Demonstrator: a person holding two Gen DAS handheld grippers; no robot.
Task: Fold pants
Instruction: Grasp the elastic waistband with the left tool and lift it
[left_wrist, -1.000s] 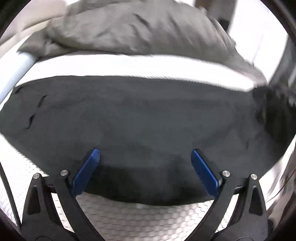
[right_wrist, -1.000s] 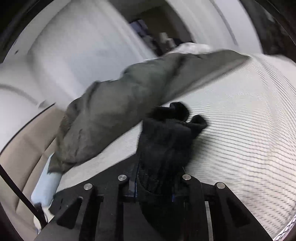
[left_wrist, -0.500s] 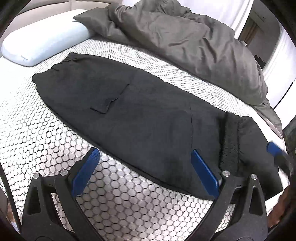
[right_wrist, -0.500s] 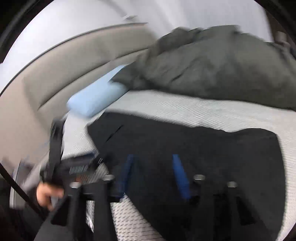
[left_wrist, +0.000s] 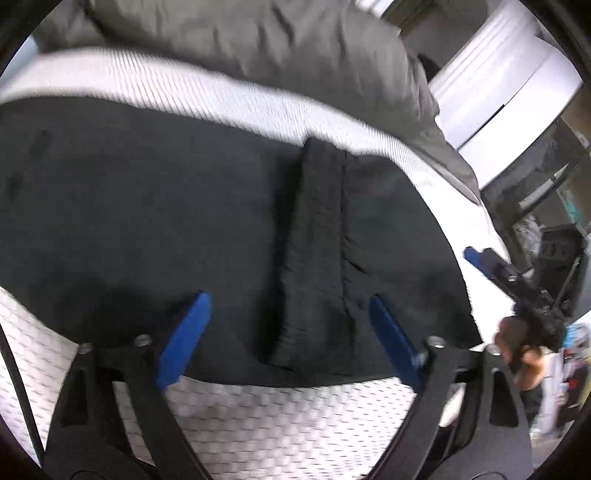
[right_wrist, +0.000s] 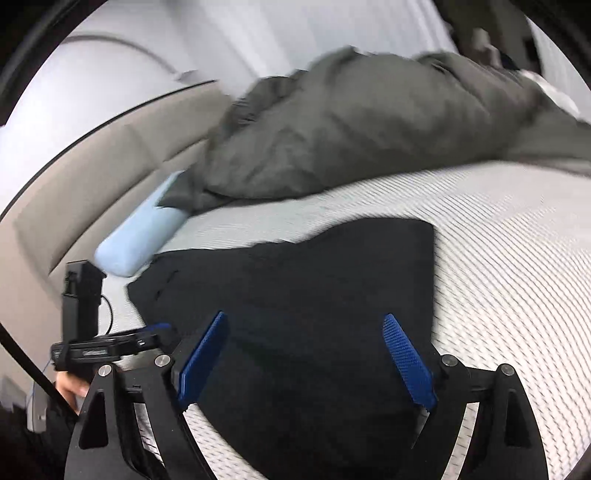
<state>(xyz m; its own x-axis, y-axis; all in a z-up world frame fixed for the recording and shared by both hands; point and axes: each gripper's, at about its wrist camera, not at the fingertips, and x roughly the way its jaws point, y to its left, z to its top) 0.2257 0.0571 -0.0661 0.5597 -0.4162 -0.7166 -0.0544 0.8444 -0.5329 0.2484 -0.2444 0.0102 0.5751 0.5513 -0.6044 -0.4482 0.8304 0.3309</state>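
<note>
The black pants (left_wrist: 229, 229) lie flat on the white patterned mattress (left_wrist: 280, 413), filling the middle of the left wrist view, laid out so the fold can go on. The left gripper (left_wrist: 284, 332) has just been narrowing yet stands spread and empty above the near hem. The right gripper (right_wrist: 306, 354) has just been opening, now wide with cloth below, unpinched. A grey duvet (right_wrist: 362, 129) is bunched along the top, clear of the work.
</note>
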